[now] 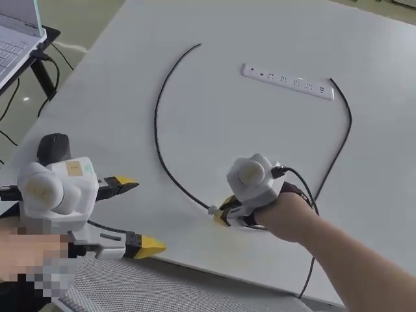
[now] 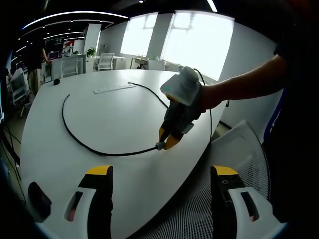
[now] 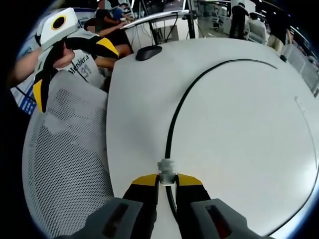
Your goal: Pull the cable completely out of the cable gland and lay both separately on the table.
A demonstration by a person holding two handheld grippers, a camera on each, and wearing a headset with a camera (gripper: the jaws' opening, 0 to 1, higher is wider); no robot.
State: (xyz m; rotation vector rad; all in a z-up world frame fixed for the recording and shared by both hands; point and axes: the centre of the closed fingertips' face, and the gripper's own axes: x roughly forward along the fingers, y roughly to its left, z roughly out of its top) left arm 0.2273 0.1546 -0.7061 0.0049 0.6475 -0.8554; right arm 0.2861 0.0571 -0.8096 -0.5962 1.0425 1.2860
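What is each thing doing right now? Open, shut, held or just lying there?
left tongs: open, holding nothing.
right tongs: shut on the cable gland.
cable gland: pinched, cable still through it.
cable: curved on the table, far end loose.
power strip: lying flat.
laptop: lid open.

Open-plan office, desks [image 2: 70, 63], swivel chair [image 2: 105, 59], laptop [image 1: 14, 39], large windows [image 2: 199, 42]

Bare table [image 1: 227, 130] is ringed by the cable [image 1: 156, 123]; the far side is barred by a power strip [image 1: 288, 81].
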